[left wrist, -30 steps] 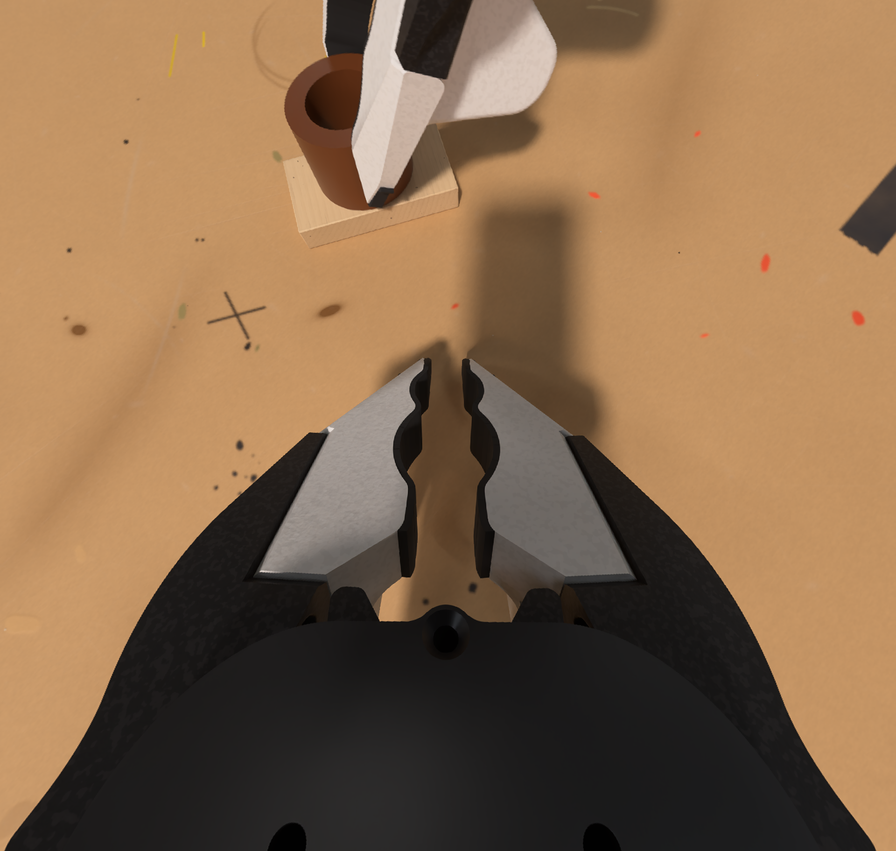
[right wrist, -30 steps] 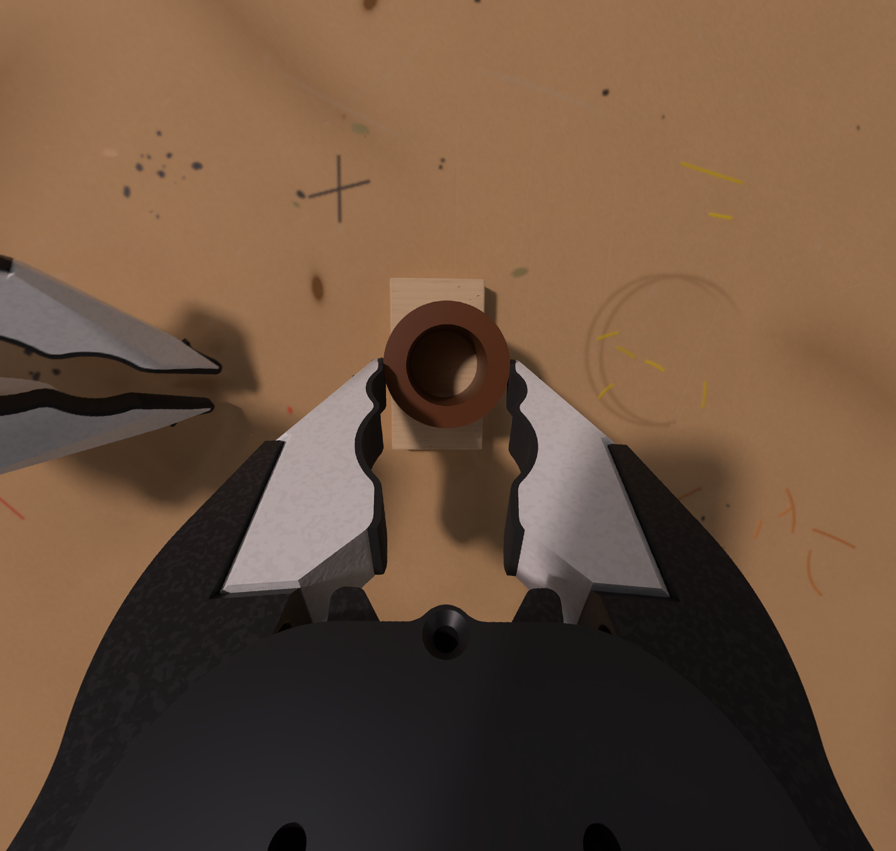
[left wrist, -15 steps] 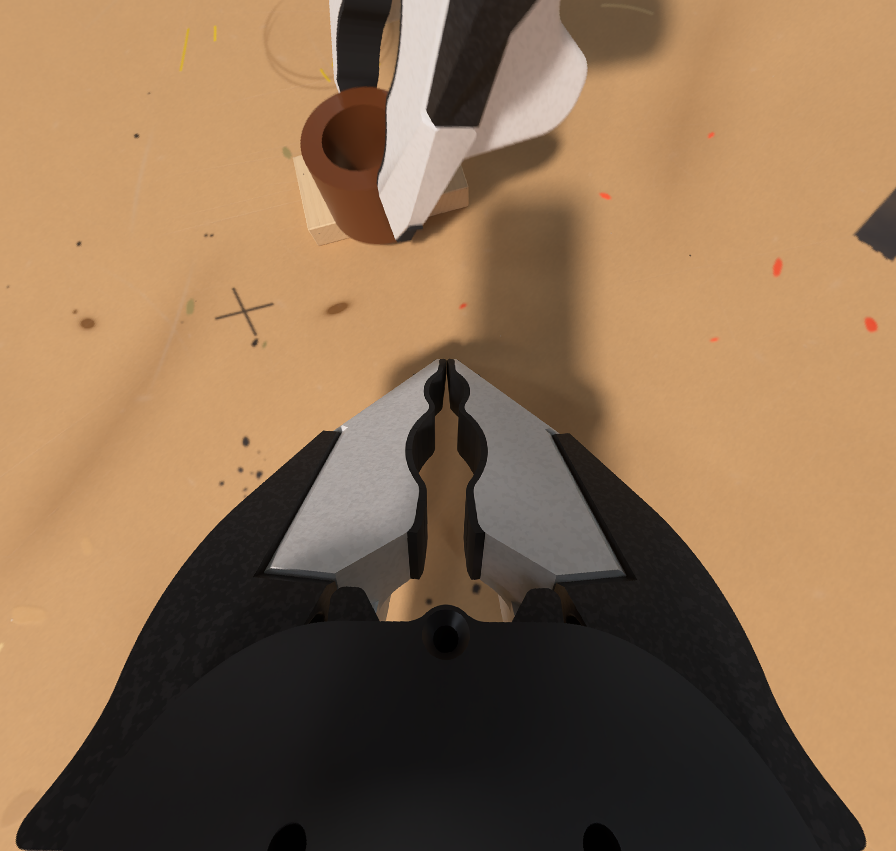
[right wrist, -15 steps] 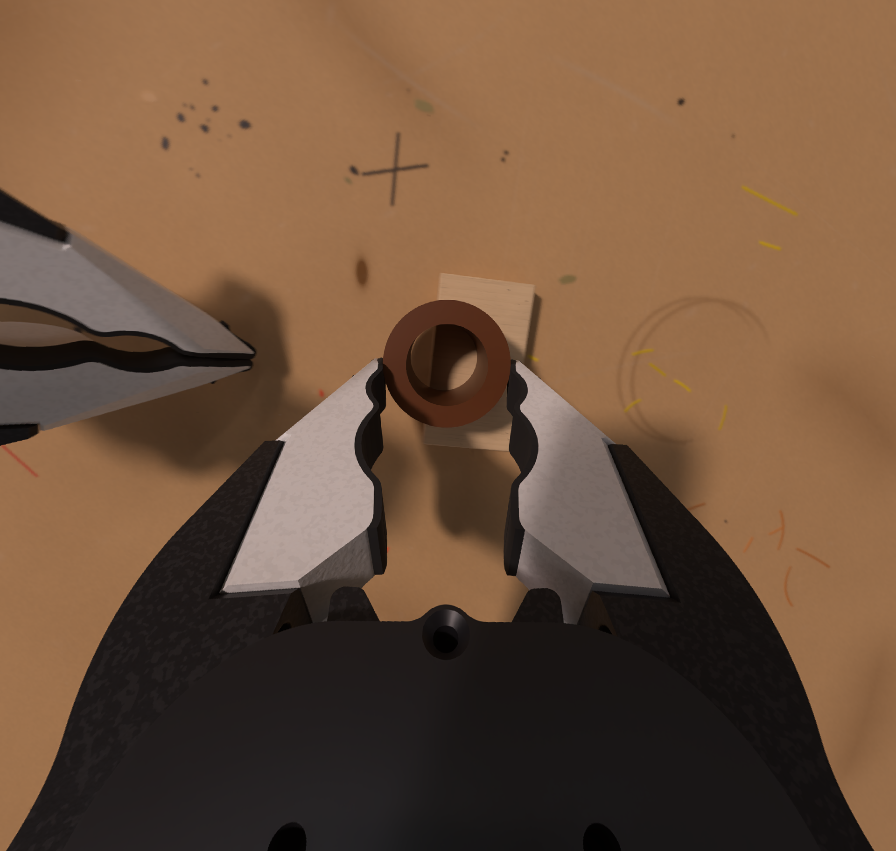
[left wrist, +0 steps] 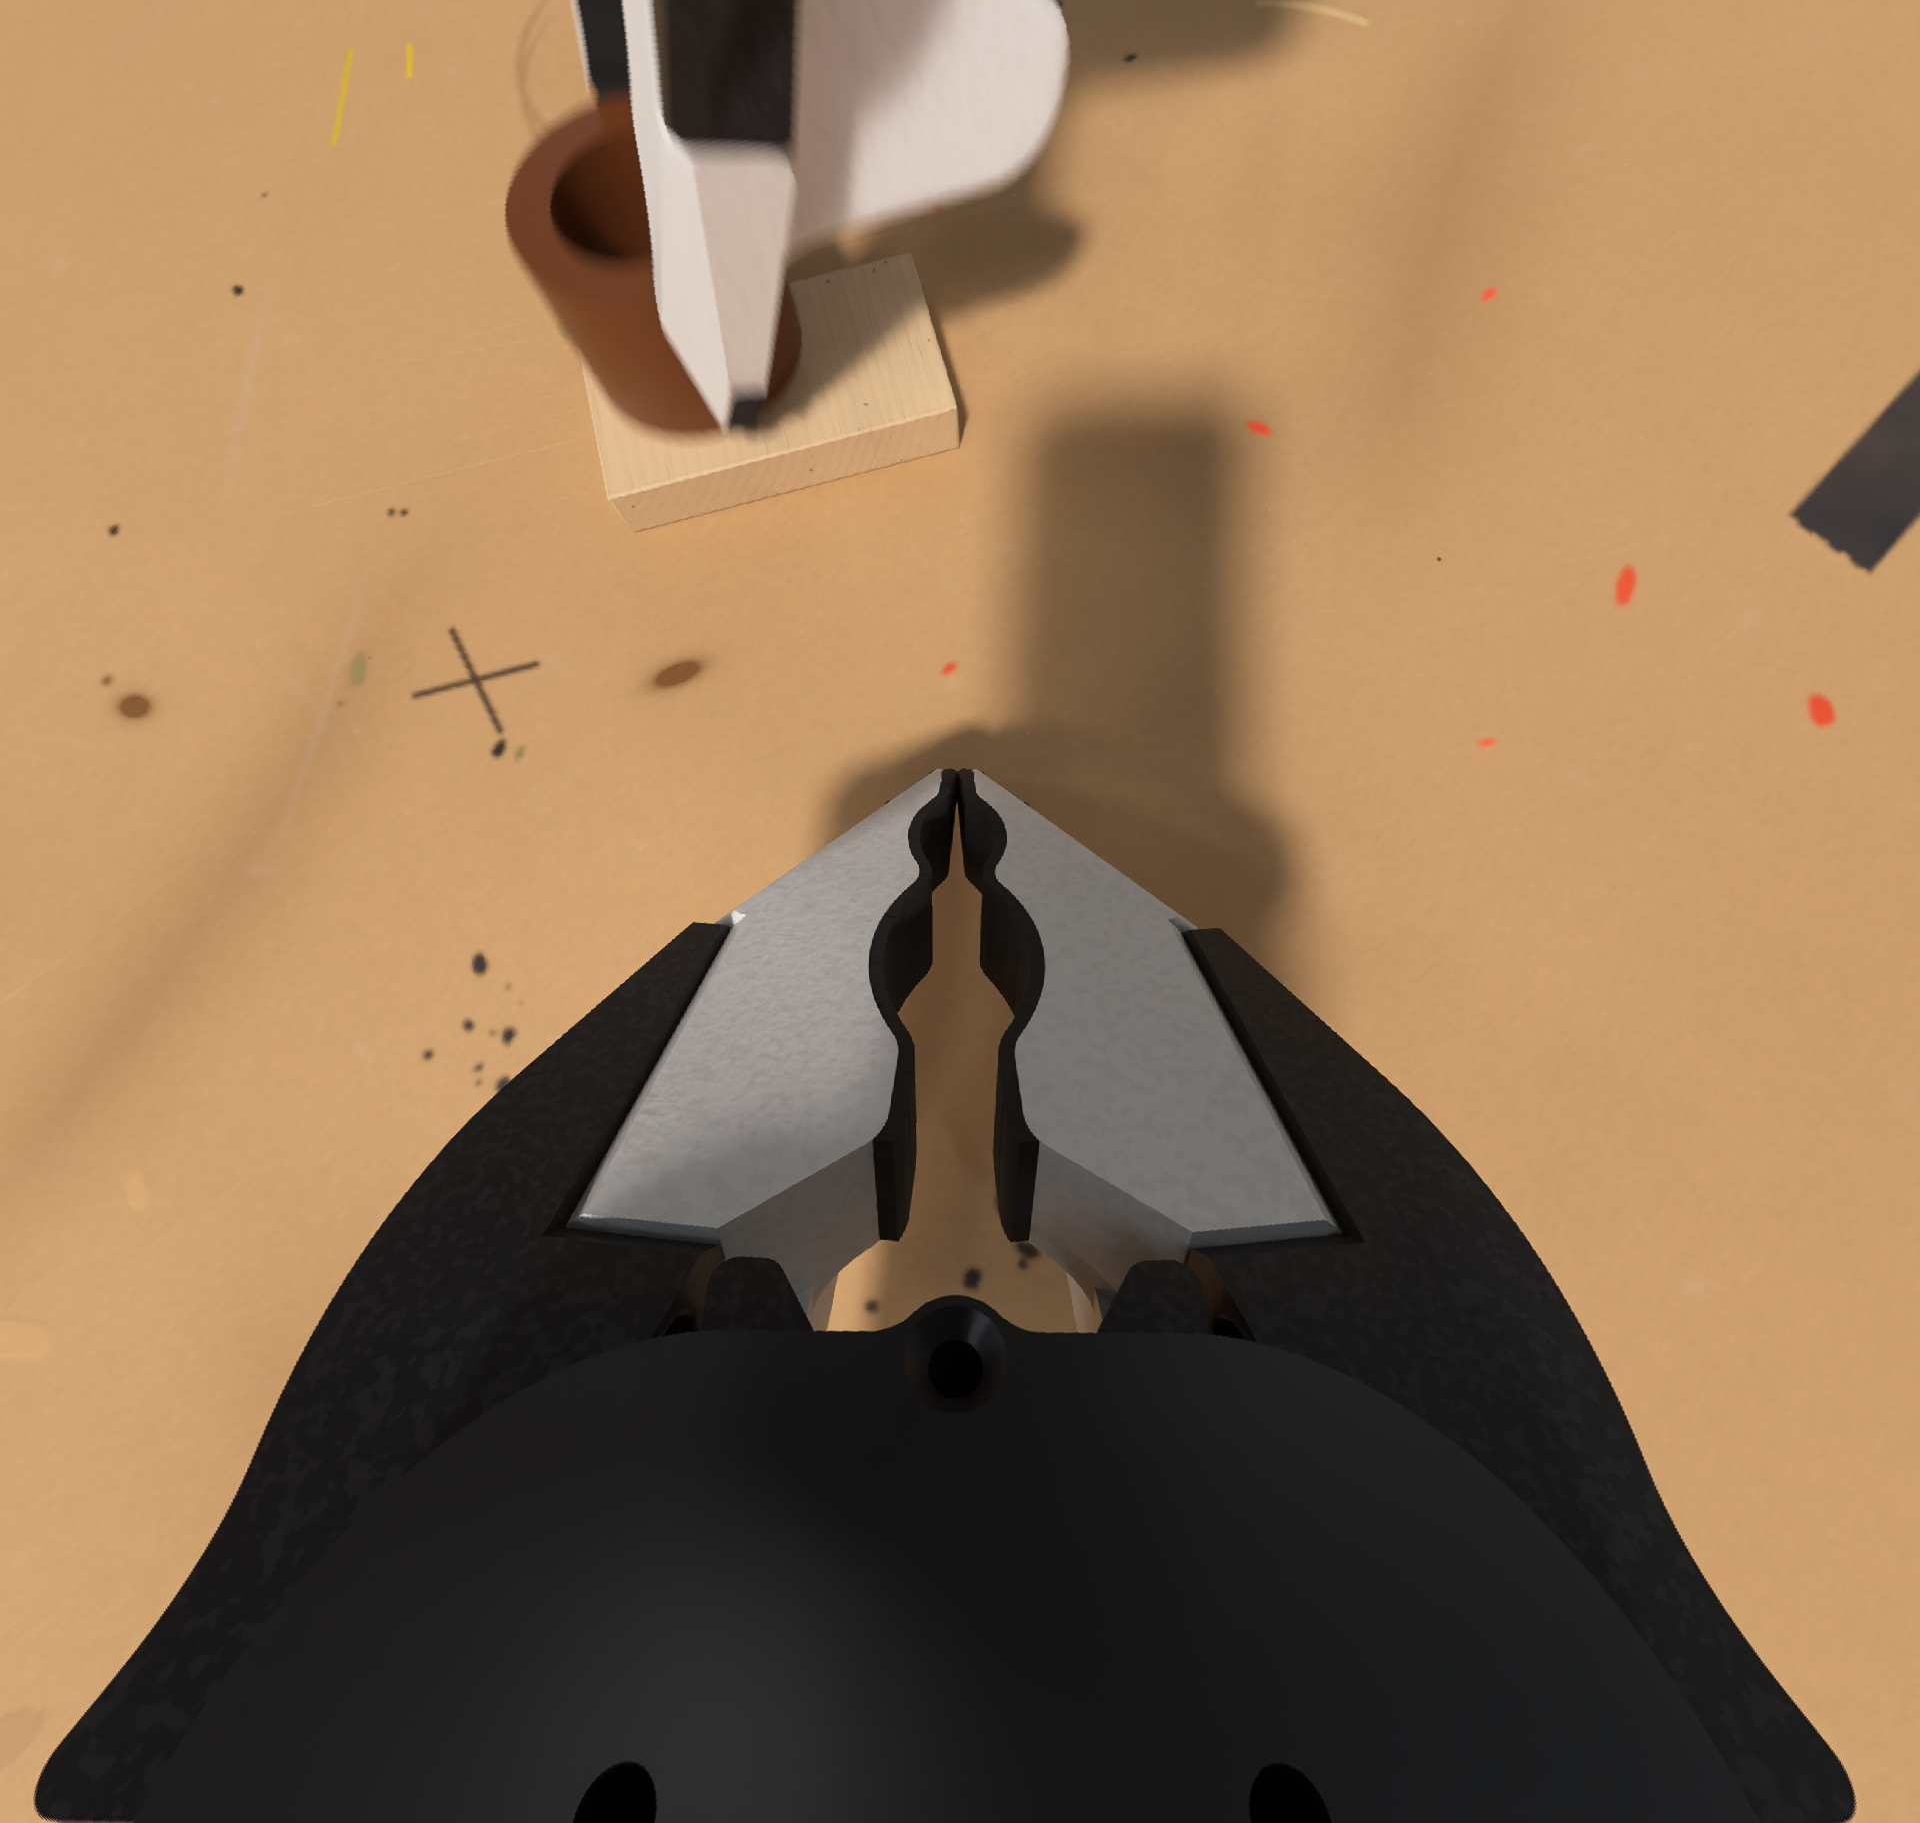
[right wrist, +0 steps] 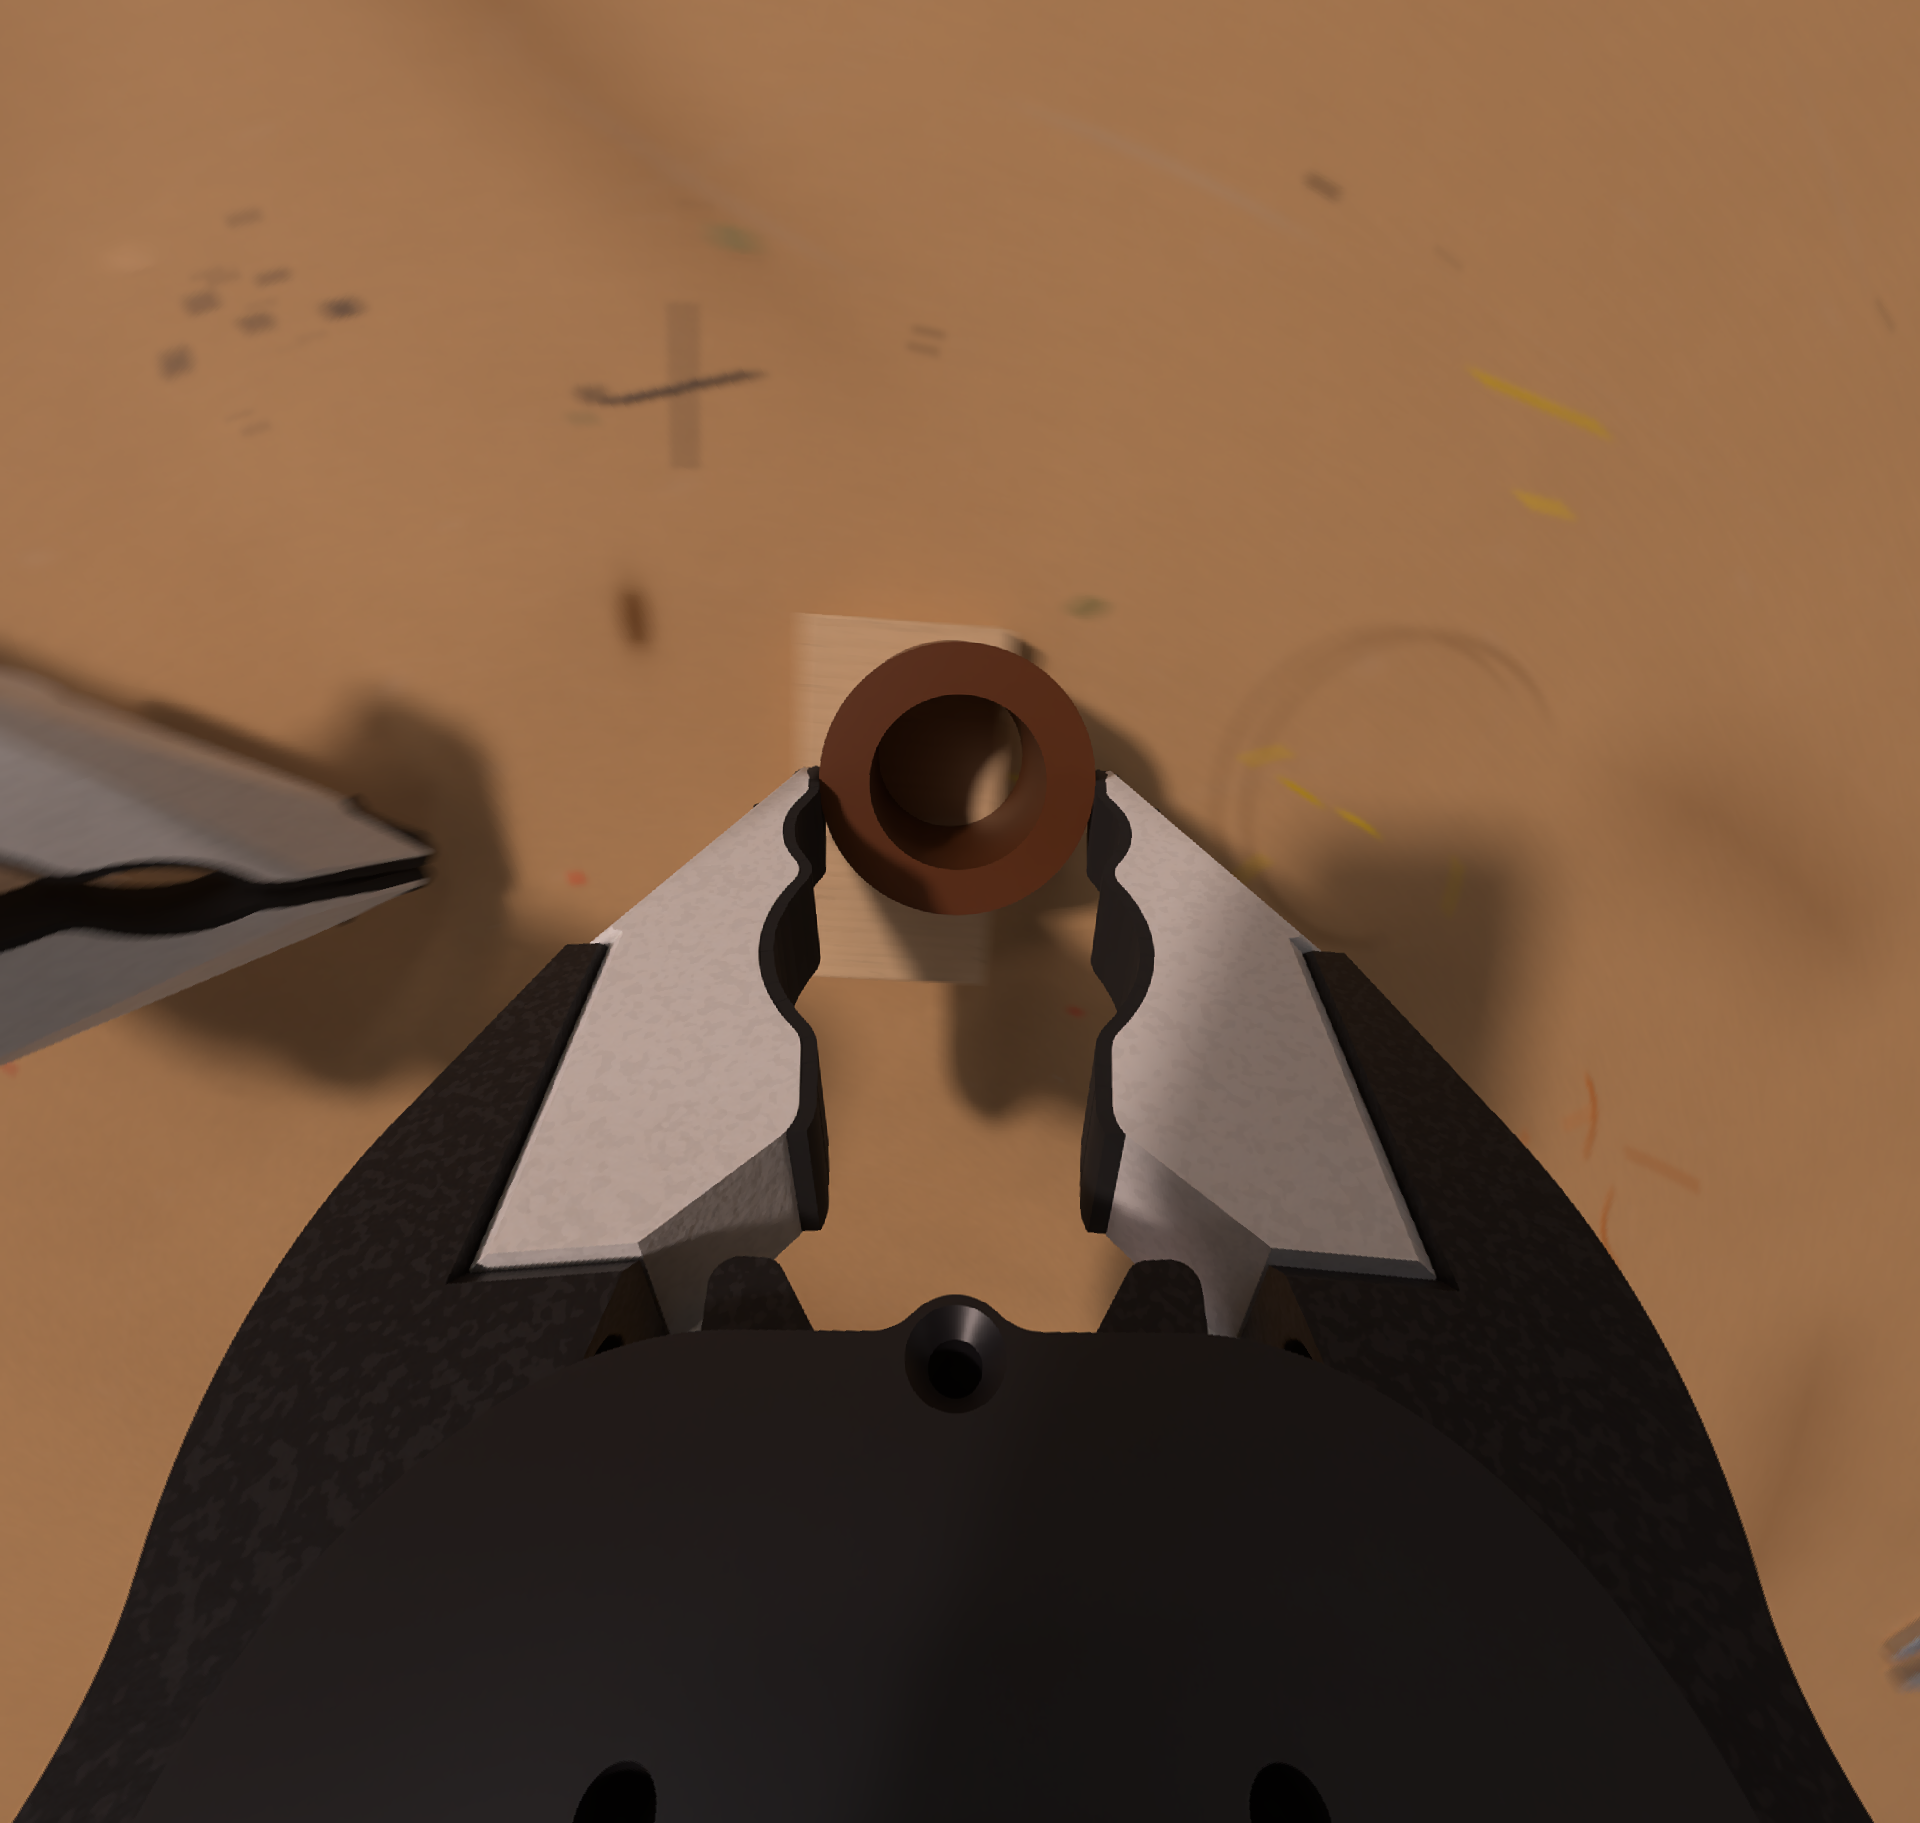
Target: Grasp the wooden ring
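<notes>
The wooden ring (right wrist: 1058, 771) is a dark brown thick-walled tube. My right gripper (right wrist: 956, 781) is shut on it, one fingertip on each side, and holds it tilted just above a pale wooden block (right wrist: 904, 942). In the left wrist view the ring (left wrist: 582, 287) sits over the block's (left wrist: 862, 391) left part, with one white finger (left wrist: 717, 246) of the right gripper in front of it. My left gripper (left wrist: 956, 776) is shut and empty, low over the tabletop short of the block. It also shows at the left of the right wrist view (right wrist: 416, 864).
The tan tabletop (left wrist: 1351, 215) bears a pencilled cross (left wrist: 476, 677), paint specks and a ring-shaped stain (right wrist: 1382, 734). A strip of black tape (left wrist: 1860, 495) lies at the right edge of the left wrist view.
My left gripper's small gap has shut completely. My right gripper has kept its hold on the ring and lifted and tilted it off the block, shifting it toward the block's left side.
</notes>
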Motion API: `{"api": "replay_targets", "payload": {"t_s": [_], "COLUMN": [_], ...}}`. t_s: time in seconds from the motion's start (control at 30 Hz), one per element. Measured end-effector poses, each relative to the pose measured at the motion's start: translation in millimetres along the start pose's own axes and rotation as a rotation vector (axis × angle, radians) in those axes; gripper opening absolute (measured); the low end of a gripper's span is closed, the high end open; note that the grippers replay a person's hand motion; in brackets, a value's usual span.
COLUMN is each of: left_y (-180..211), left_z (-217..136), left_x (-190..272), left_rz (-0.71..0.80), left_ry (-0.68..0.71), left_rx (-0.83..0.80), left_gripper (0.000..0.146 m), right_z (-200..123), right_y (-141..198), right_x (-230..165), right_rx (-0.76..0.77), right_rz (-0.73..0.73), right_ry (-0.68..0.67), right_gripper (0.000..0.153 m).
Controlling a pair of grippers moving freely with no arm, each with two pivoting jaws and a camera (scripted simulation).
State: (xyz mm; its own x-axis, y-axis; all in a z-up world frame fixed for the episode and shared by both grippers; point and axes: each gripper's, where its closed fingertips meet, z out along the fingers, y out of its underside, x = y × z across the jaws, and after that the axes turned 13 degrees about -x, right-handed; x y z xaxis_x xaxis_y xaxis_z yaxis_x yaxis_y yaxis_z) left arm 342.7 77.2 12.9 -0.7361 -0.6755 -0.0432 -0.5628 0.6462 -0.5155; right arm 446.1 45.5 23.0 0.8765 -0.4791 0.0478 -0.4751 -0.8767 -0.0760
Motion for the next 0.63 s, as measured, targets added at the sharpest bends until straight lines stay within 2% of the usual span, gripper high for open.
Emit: {"api": "replay_targets", "payload": {"t_s": [0.07, 0.1, 0.17, 0.2, 0.23, 0.33, 0.37, 0.4, 0.5, 0.53, 0.57, 0.63], "left_y": [0, 0, 0, 0, 0, 0, 1, 1, 1, 1, 1, 0], "left_z": [0, 0, 0, 0, 0, 0, 0, 0, 0, 0, 0, 0], "left_x": [0, 0, 0, 0, 0, 0, 0, 0, 0, 0, 0, 0], "left_rz": [-0.008, -0.009, -0.002, -0.002, -0.003, -0.011, -0.011, -0.007, 0.002, -0.001, -0.004, -0.006], "left_ry": [0.016, 0.017, 0.005, 0.003, 0.008, 0.031, 0.030, 0.024, 0.006, 0.009, 0.015, 0.022], "left_rx": [0.004, 0.004, 0.004, 0.004, 0.004, 0.006, 0.006, 0.006, 0.007, 0.007, 0.007, 0.007], "left_gripper": [0.000, 0.000, 0.000, 0.000, 0.000, 0.000, 0.000, 0.000, 0.000, 0.000, 0.000, 0.000], "right_z": [0, 0, 2, 2, 2, 0, 0, 0, 1, 1, 0, -1], "right_y": [-6, -7, 0, 4, 5, -3, -2, 1, 27, 31, 29, 21], "right_x": [-18, -5, 46, 59, 56, -15, -24, -17, 48, 49, 33, -14], "right_rx": [0.012, 0.013, -0.010, -0.020, -0.025, 0.025, 0.042, 0.050, -0.017, -0.032, -0.034, -0.020], "right_rz": [-0.102, -0.080, 0.074, 0.134, 0.130, -0.109, -0.135, -0.093, 0.157, 0.176, 0.137, -0.023], "right_ry": [0.010, 0.014, 0.054, 0.027, 0.014, 0.019, 0.030, 0.021, 0.030, 0.016, 0.011, 0.018], "right_gripper": [0.051, 0.051, 0.051, 0.051, 0.051, 0.051, 0.051, 0.051, 0.051, 0.051, 0.051, 0.051]}}
